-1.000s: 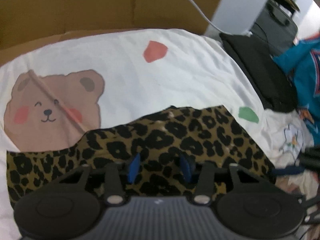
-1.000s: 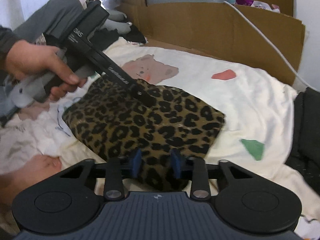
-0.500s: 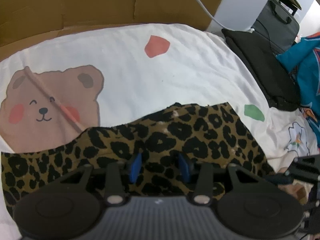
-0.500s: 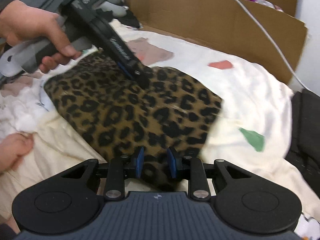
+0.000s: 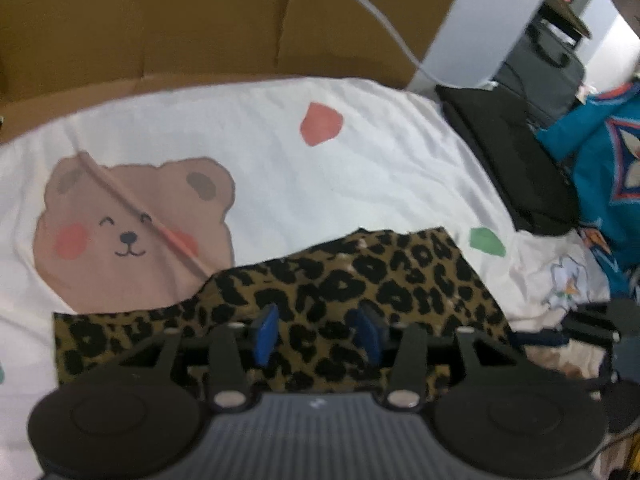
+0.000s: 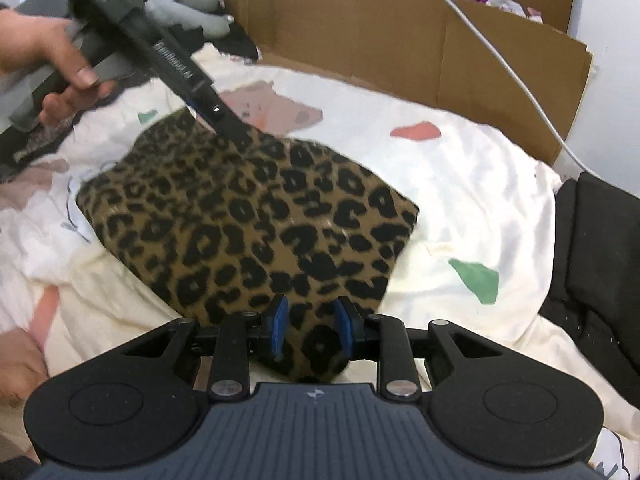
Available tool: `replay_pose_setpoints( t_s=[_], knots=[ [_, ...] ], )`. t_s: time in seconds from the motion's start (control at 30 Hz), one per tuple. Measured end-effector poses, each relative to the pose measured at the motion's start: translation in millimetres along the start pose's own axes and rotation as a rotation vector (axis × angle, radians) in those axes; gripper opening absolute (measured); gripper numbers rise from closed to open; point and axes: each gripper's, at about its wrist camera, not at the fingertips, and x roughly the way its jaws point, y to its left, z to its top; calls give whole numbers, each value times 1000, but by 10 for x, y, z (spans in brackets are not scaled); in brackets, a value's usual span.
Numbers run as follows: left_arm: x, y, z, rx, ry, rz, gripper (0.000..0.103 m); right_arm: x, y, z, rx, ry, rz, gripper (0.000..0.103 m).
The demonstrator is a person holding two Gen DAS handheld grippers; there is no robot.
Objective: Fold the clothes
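Leopard-print cloth lies on a white bed sheet, folded into a thick, roughly square packet with one corner pointing to the right gripper.

On the left side, the left gripper hangs low over the cloth's near-left edge. Its jaws stand apart, and printed fabric shows in the gap between them. Whether the blue pads touch the cloth I cannot tell, because this view is blurred. In the right wrist view the same gripper reaches down from the upper left, held by a hand, with its tip at the far edge of the cloth.

Toward the right, the right gripper sits at the near corner. Its jaws are also apart, and the corner rises between the blue pads, though it does not look pinched.

So the two grippers stand at opposite sides of the packet, on its diagonal, and both are equally close to it. The cloth looks soft and doubled, with rounded edges. It fits a fold nearly finished, or a packet about to be folded again.
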Motion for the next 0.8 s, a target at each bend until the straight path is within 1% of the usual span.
replay_pose_setpoints(
  t_s=[0.17, 0.23, 0.33, 0.4, 0.53, 0.7, 0.8],
  knots=[
    [-209, -176, -165, 66, -8, -37, 50, 6, 110, 21, 10, 11, 36, 32],
    [-221, -303, -297, 91, -1, -50, 50, 22, 146, 8, 22, 19, 43, 32],
    [-195, -455, -483, 121, 9, -16, 51, 31, 200, 6, 39, 25, 53, 32],
    [-178, -521, -578, 134, 13, -6, 51, 34, 228, 13, 49, 26, 55, 32],
    [-141, -625, -766, 195, 22, 10, 52, 80, 250, 17, 74, 30, 51, 32],
    [-115, -468, -986, 194, 38, 42, 52, 148, 225, -12, 77, 39, 48, 32],
    [-183, -302, -1085, 155, 33, 60, 53, 160, 218, -24, 78, 40, 45, 32]
  ],
)
